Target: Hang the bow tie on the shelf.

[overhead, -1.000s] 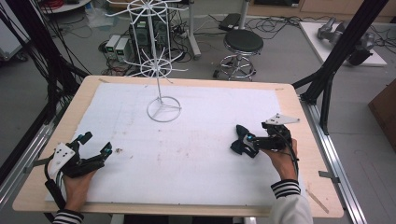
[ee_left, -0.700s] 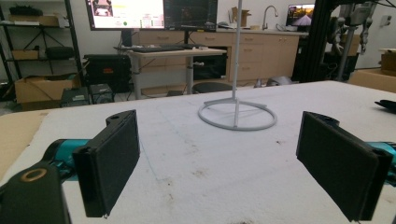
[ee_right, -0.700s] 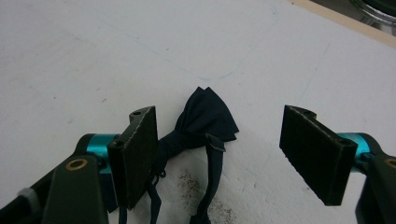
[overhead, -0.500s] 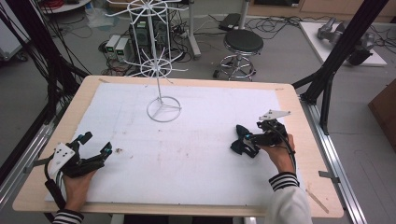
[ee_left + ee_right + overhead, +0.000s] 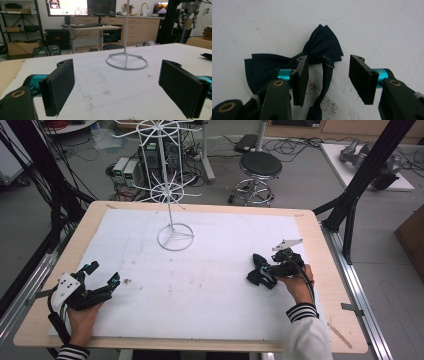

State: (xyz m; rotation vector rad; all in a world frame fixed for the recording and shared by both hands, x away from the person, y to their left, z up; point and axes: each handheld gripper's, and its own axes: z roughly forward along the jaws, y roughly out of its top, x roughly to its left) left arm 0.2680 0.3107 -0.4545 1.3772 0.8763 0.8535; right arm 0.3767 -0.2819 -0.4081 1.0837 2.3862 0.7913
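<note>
Between the right gripper's (image 5: 328, 77) parted jaws lies a dark bow tie (image 5: 312, 56) (strap trailing).

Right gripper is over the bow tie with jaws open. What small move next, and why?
Probably close the right gripper on the bow tie's strap. Its jaws stand open with the strap running between them, the bow tie lying flat on the white mat just ahead.

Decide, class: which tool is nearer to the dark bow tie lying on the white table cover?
The right tool. Its open jaws straddle the strap of the bow tie on the right side of the table. The left tool lies open far across the cover near the left edge.
</note>
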